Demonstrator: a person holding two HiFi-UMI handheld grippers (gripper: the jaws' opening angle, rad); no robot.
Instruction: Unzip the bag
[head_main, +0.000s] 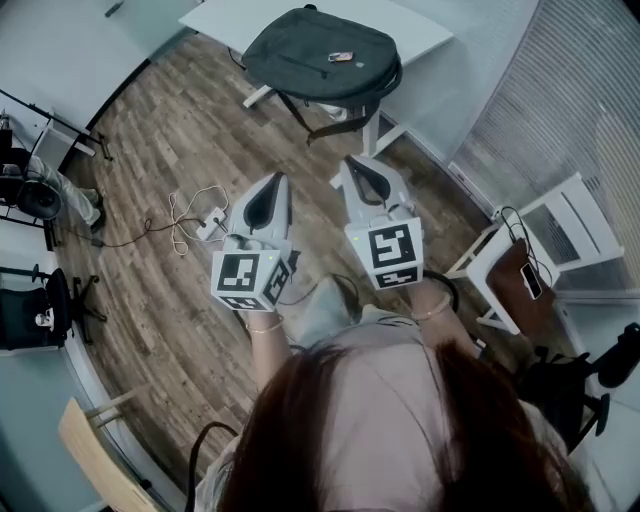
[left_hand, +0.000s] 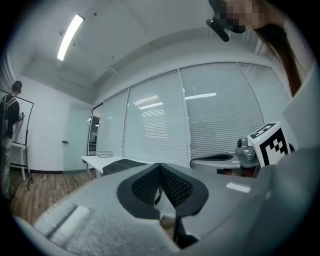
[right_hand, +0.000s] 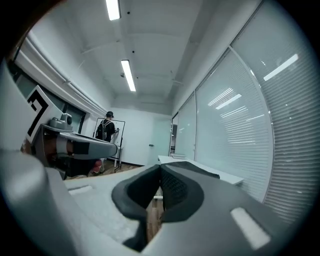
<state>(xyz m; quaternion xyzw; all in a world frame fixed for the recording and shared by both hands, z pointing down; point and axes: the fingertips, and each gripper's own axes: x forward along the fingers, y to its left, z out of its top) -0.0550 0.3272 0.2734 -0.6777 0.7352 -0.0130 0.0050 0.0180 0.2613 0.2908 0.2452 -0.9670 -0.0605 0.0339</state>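
1. The bag (head_main: 320, 55), dark and lying flat, sits on the white worktop (head_main: 425, 35) at the far side of the room. A small object (head_main: 340, 57) rests on top of it (too small to identify).
2. The left gripper (head_main: 276, 185) is held in the air over the wooden floor (head_main: 150, 160), well apart from the worktop. Its jaws are pressed together with nothing between them.
3. The right gripper (head_main: 353, 163) hovers just beside the left one and points toward the bag. Its tips meet and it holds nothing.
4. Neither gripper touches the bag.
5. A tangled cable (head_main: 185, 215) lies on the floor to the left of the left gripper.
6. A white chair (head_main: 560, 230) stands at the right.
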